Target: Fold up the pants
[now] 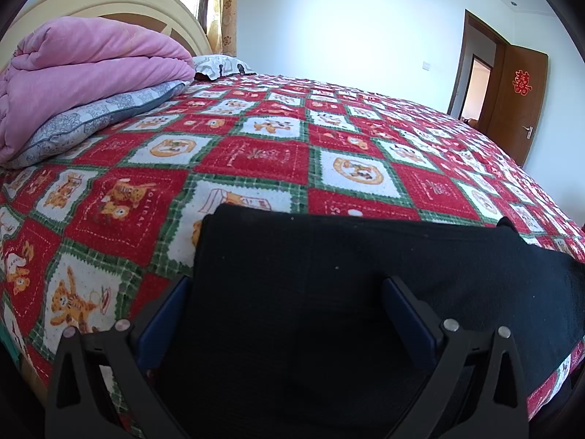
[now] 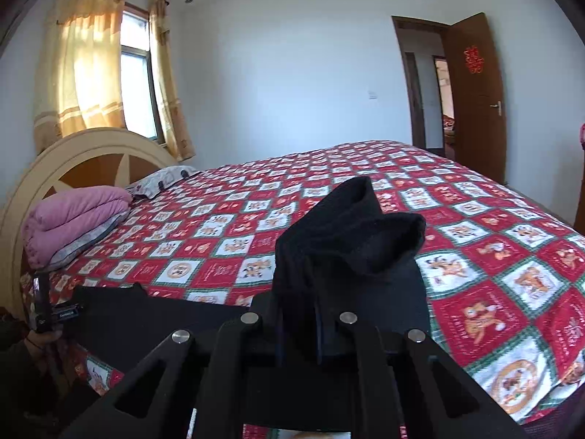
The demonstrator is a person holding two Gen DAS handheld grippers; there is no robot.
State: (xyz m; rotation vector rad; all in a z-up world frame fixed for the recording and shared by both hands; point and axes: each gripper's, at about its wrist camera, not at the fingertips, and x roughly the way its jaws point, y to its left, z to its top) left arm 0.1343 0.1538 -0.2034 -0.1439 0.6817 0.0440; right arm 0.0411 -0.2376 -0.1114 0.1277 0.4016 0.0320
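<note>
Black pants (image 1: 329, 274) lie flat on the near edge of the bed. My left gripper (image 1: 287, 285) hovers low over them, open, with its blue pads (image 1: 164, 314) wide apart and the cloth spread beneath. In the right wrist view my right gripper (image 2: 298, 322) is shut on a bunched end of the pants (image 2: 347, 234). That end stands up above the fingers in thick folds. The remaining cloth (image 2: 153, 311) trails left along the bed edge. At the far left a hand (image 2: 38, 342) holds the left tool.
The bed carries a red, green and white checked cover (image 1: 256, 153). A folded pink quilt (image 1: 84, 69) on a grey pillow (image 1: 98, 120) lies by the cream headboard (image 2: 73, 153). A brown door (image 2: 475, 98) stands open at the far right, and a curtained window (image 2: 135, 69) is behind the headboard.
</note>
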